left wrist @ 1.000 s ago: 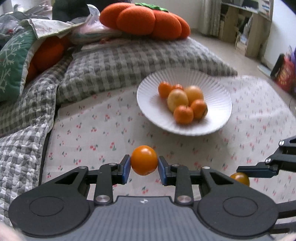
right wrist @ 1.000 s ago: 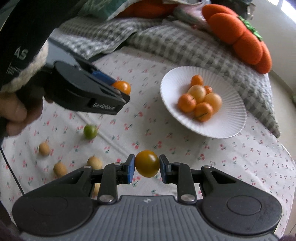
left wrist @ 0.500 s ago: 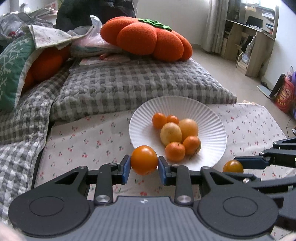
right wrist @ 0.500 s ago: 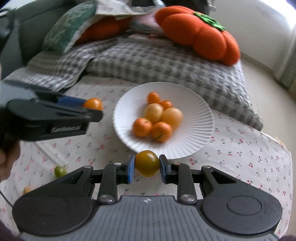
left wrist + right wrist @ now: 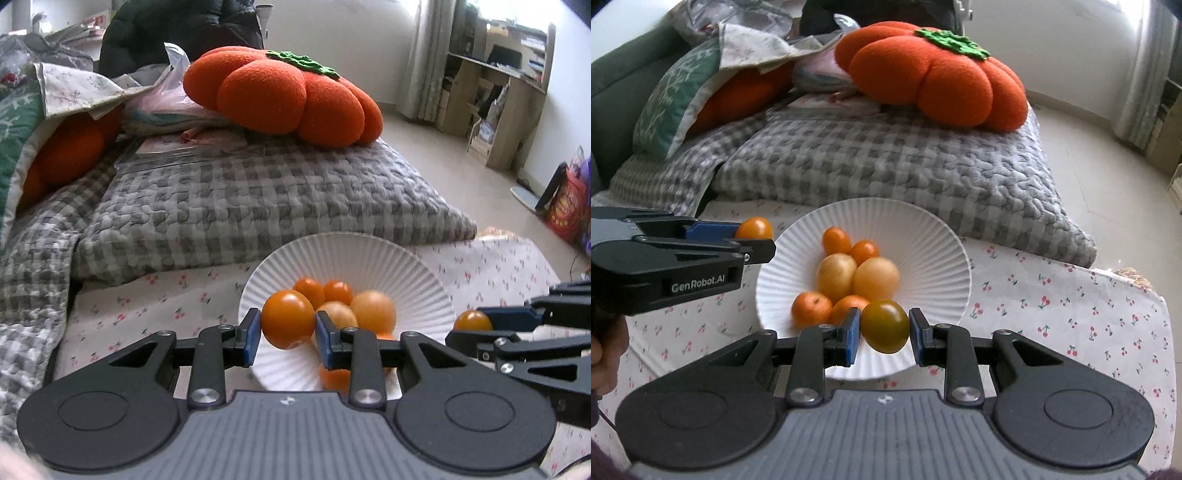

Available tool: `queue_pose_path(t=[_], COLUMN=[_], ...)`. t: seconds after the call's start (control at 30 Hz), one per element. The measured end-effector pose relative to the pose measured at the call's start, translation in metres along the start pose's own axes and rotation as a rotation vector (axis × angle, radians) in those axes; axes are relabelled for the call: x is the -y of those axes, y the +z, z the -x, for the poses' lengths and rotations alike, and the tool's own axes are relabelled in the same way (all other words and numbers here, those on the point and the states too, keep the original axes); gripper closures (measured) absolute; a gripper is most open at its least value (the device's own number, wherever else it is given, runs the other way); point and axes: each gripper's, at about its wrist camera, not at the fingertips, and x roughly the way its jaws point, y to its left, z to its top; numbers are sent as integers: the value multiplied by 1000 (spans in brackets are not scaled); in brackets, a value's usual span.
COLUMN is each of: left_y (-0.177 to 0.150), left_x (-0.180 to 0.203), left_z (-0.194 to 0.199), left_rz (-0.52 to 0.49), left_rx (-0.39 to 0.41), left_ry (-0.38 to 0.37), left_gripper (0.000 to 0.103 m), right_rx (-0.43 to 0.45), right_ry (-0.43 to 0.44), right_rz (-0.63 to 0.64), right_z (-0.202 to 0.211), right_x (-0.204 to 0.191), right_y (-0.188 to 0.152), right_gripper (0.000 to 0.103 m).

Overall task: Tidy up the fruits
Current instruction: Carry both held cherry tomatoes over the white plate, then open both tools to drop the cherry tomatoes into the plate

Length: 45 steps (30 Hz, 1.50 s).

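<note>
From the left wrist view, the left gripper point(image 5: 288, 325) tilts downward, jaws nearly closed and pinching an orange tomato point(image 5: 288, 324) over the near left rim of the white plate point(image 5: 354, 254) at lower centre. The right gripper's tip shows at right.

From the right wrist view, the right gripper point(image 5: 885, 326) clamps a greenish-yellow tomato point(image 5: 885, 325) above the plate's near edge. This view alone shows a hand point(image 5: 605, 354) at far left and open cherry-print cloth point(image 5: 1071, 314) to the right.

Soft window daylight, fisheye-bent edges, slight blur
</note>
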Motion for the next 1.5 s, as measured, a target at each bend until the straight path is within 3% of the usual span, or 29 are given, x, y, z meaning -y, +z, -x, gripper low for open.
queue_pose_path(t=[0.23, 0.37, 0.63, 1.5], left_y=[-2, 0, -2, 1], left_x=[-8, -19, -27, -23], left_z=[-33, -47, -66, -72], left_rz=[49, 83, 115, 143], left_rx=[-30, -37, -46, -16], left_ry=[-28, -29, -49, -120], left_gripper=[81, 81, 80, 79], right_rx=[16, -18, -10, 42], right_ry=[15, -8, -14, 57], right_rz=[-48, -97, -143, -218], right_z=[-30, -52, -65, -78], right_x=[20, 30, 38, 45], right_y=[3, 2, 5, 14], right_gripper=[78, 78, 78, 75])
